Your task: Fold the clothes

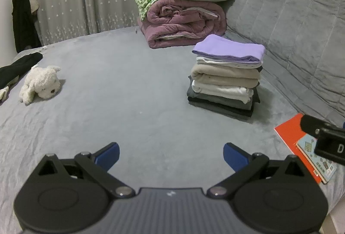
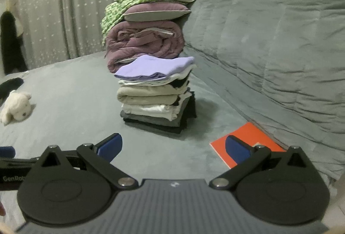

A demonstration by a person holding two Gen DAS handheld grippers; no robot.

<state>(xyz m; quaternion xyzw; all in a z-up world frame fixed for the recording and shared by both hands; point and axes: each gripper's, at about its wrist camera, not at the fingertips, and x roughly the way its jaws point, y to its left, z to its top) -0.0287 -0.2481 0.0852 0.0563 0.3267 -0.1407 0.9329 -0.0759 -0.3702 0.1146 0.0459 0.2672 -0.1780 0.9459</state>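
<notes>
Both claws empty, folded pile done up centre-right.

Left gripper [image 1: 171, 155] & right gripper [image 2: 173, 147] hung w/ jaws apart, nothing held. Tall stack of folded clothes, lilac piece on top [image 1: 226, 76], sat on grey bed sheet [image 1: 112, 83], mid-right of frame. Risk: stack looked tall & uneven, a nudge could've toppled it.

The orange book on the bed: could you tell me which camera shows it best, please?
The right wrist view: the orange book lies mostly in view, one fingertip overlapping it. The left wrist view shows it at the edge, partly behind the right gripper.
</notes>
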